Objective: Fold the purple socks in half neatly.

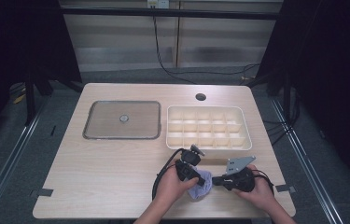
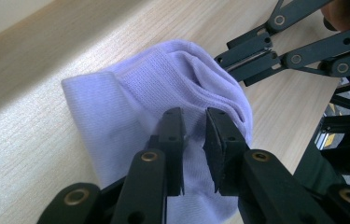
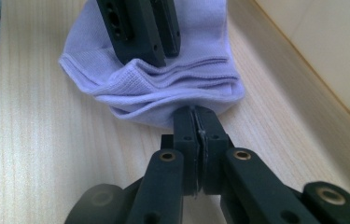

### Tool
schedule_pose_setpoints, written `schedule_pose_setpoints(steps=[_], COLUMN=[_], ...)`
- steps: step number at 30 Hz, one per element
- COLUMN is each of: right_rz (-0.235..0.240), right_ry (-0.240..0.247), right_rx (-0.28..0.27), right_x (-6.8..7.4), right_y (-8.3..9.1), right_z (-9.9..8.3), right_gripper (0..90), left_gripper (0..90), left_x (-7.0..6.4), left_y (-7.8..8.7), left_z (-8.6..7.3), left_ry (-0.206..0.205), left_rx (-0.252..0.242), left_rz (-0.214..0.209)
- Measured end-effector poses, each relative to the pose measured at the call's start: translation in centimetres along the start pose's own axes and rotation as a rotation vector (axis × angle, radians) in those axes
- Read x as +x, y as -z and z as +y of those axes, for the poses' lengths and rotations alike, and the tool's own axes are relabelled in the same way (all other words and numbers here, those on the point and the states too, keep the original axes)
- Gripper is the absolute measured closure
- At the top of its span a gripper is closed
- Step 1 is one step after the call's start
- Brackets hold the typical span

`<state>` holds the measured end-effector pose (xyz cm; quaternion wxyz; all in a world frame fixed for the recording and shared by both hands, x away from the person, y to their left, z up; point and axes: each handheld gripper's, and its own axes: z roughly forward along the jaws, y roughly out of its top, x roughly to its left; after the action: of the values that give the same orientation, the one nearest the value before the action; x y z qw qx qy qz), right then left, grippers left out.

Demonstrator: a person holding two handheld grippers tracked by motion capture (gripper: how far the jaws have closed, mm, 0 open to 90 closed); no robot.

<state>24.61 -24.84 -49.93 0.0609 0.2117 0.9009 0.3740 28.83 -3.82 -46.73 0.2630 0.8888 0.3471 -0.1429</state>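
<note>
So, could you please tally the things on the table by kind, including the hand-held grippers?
Hand-held gripper: 2, left and right
Lilac sock: 1
Divided cream tray: 1
Flat grey lid: 1
Total: 5

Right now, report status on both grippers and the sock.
Right gripper shut on sock edge. Left gripper slightly open, over the sock, grip unclear. Sock bunched on table, short of tray. Nothing in the way.
</note>
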Motion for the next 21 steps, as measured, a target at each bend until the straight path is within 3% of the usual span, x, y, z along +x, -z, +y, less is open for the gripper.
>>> schedule_pose_setpoints(steps=[13,21], right_rz=[0.0,0.001], right_ry=[-0.002,-0.001], right_rx=[0.001,-0.001], right_x=[0.0,0.0], right_y=[0.0,0.0], right_z=[0.0,0.0], right_gripper=[88.1,88.1], left_gripper=[72.6,67.2], left_x=[0.3,0.9], left_y=[1.6,3.5], left_z=[0.2,0.1], left_ry=[0.002,0.018], left_rx=[-0.027,-0.064], left_rz=[0.005,0.042])
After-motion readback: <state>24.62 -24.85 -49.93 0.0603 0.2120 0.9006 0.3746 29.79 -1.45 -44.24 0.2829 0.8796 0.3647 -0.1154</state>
